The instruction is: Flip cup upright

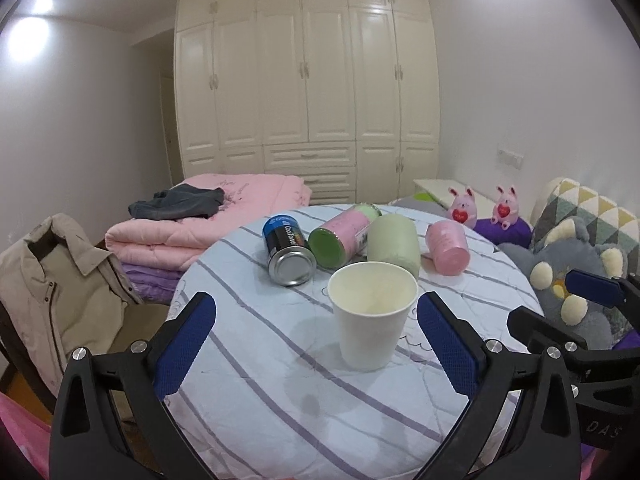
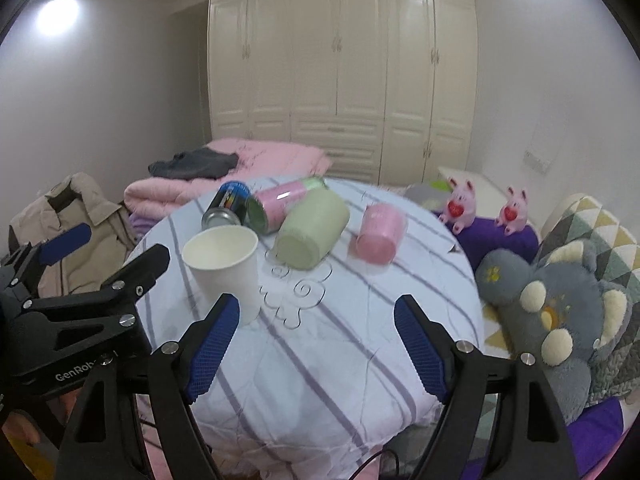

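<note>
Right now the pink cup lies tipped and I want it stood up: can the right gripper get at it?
Probably yes. The right gripper is open and empty, and only bare cloth lies between it and the pink cup. The green cup lies to the left, apart from it.

Cream wardrobe fills the far wall, folded pink quilts stacked before it, ceiling lights glaring on white walls.

I've got the white paper cup standing upright, mouth open to the top, empty inside, just below centre in my left view, left of centre in the right.
</note>
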The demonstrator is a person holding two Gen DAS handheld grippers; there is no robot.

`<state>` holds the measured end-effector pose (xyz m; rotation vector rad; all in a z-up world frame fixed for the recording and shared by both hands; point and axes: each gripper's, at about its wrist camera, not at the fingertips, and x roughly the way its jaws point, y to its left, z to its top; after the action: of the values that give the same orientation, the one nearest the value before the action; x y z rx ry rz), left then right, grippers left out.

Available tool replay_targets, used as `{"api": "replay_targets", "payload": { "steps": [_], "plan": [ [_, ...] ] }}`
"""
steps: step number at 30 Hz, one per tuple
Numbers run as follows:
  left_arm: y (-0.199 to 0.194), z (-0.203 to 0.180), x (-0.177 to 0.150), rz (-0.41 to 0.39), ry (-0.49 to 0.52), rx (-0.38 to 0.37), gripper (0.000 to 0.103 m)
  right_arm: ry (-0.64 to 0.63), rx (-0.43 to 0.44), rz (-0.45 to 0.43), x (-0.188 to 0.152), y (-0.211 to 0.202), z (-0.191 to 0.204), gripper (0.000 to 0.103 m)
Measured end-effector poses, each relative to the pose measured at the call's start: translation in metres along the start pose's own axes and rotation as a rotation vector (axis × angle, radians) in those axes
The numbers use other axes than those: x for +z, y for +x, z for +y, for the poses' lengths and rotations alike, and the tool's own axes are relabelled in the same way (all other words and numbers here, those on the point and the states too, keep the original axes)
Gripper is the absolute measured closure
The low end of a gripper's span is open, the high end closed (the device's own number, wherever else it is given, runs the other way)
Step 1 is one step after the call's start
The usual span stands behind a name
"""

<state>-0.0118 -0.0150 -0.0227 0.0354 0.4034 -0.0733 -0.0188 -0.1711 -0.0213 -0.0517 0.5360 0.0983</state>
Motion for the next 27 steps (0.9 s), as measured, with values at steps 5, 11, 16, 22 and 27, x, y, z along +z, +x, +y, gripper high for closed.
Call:
{"api": "replay_targets", "payload": {
  "steps": [5, 11, 16, 22, 27],
  "plan": [
    [-0.001, 0.001, -0.01, -0.037, -0.011, 0.017, 0.001, -0.013, -0.05, -0.059, -0.006, 0.0, 0.001, 0.022],
    [0.003, 0.005, -0.012, -0.028, -0.032, 0.034, 0.001, -0.003, -0.051, -0.057, -0.013, 0.008, 0.0, 0.022],
    [0.005, 0.009, -0.012, -0.02, -0.044, 0.023, 0.001, -0.019, -0.043, -0.093, -0.014, 0.002, 0.003, 0.022],
    [0.004, 0.008, -0.012, -0.024, -0.035, 0.028, 0.001, -0.055, -0.068, -0.119, -0.013, -0.002, 0.009, 0.022],
    [0.006, 0.007, -0.012, -0.02, -0.033, 0.03, 0.001, -0.05, -0.063, -0.107, -0.014, -0.001, 0.009, 0.022]
  ]
}}
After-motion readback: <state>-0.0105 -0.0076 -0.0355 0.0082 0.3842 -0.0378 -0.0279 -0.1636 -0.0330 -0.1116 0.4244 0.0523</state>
